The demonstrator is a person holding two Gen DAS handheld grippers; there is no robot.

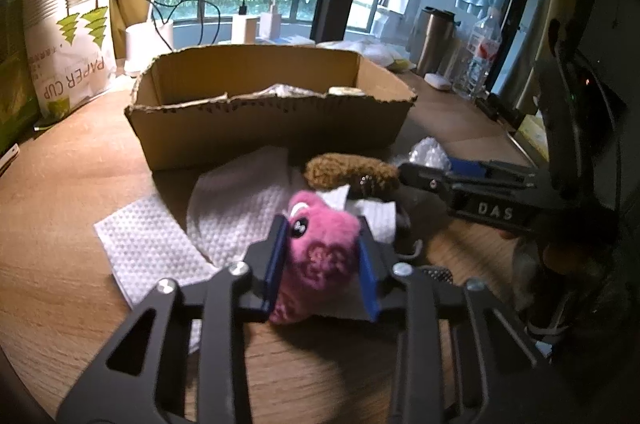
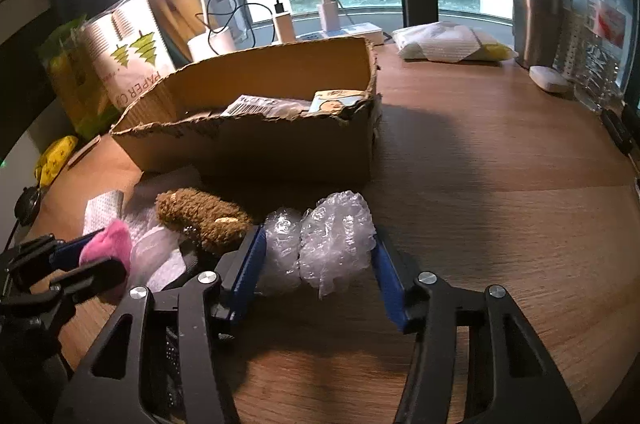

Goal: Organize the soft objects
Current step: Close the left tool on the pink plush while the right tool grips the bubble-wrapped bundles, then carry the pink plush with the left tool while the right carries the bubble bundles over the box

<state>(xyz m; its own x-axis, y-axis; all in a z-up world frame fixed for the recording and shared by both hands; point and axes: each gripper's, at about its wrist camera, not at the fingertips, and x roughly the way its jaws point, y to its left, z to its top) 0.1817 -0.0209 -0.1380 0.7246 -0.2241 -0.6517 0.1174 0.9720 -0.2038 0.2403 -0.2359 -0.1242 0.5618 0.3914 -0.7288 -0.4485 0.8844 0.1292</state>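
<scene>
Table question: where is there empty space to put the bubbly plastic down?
Bare wood lies right of the cardboard box, stretching toward the steel mug. It is crowded left of the bubble wrap: brown plush, paper towels and pink plush bunch before the box.

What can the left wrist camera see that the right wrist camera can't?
Only the left wrist view shows the pink plush toy's eyes and face. Only the right wrist view shows the bubble wrap up close between the right hand-held gripper's fingers, plus a yellow packet far left. Both show the cardboard box, the brown plush and the paper cup pack.
</scene>
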